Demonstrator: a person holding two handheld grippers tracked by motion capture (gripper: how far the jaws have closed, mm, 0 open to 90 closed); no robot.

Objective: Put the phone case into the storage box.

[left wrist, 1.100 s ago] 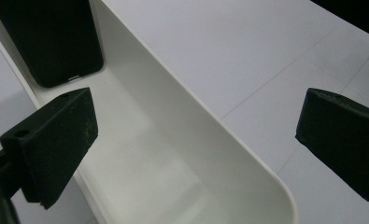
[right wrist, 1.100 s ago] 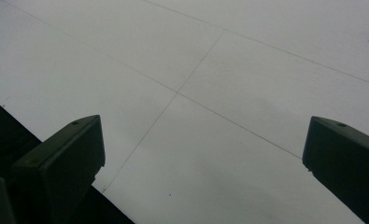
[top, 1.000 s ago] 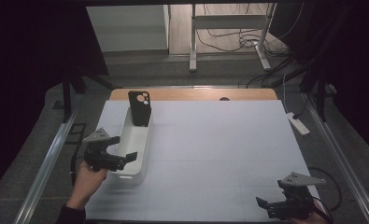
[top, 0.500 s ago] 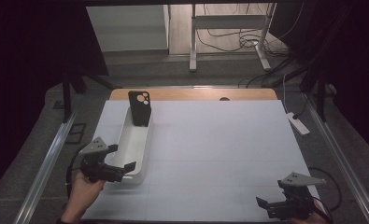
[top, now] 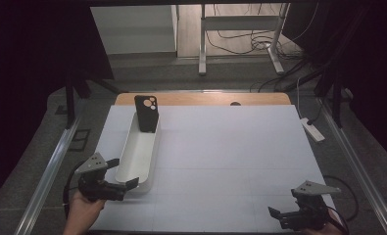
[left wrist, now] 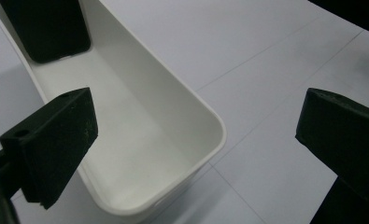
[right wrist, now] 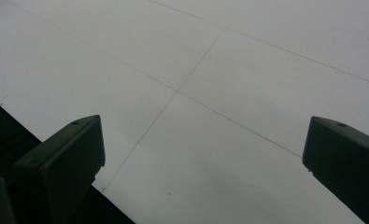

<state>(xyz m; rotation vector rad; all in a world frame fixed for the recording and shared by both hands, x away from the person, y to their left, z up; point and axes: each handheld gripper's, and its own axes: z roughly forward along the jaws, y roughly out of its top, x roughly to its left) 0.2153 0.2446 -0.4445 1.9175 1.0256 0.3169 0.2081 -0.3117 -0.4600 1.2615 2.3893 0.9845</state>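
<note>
A long white tray (top: 138, 147) lies lengthwise on the left of the white table (top: 230, 156). A black phone case (top: 146, 113) stands upright in its far end. My left gripper (top: 124, 173) is open at the tray's near end, one jaw on each side of the near corner. In the left gripper view the tray's rounded near end (left wrist: 173, 154) sits between the wide-apart jaws of that gripper (left wrist: 196, 116), with the phone case (left wrist: 46, 28) at the far end. My right gripper (top: 278, 218) is open at the table's near right corner. Bare white table surface (right wrist: 247, 70) lies under it (right wrist: 203, 140).
A white power strip (top: 311, 129) lies off the table's right edge. A wooden strip (top: 201, 99) borders the far edge. Metal rails (top: 49, 171) run along both sides. Cables and a frame's legs (top: 240, 39) are on the floor beyond.
My left gripper has drawn back along the tray's left side toward the near edge, and now sits at the tray's near end. The right gripper has not moved.
</note>
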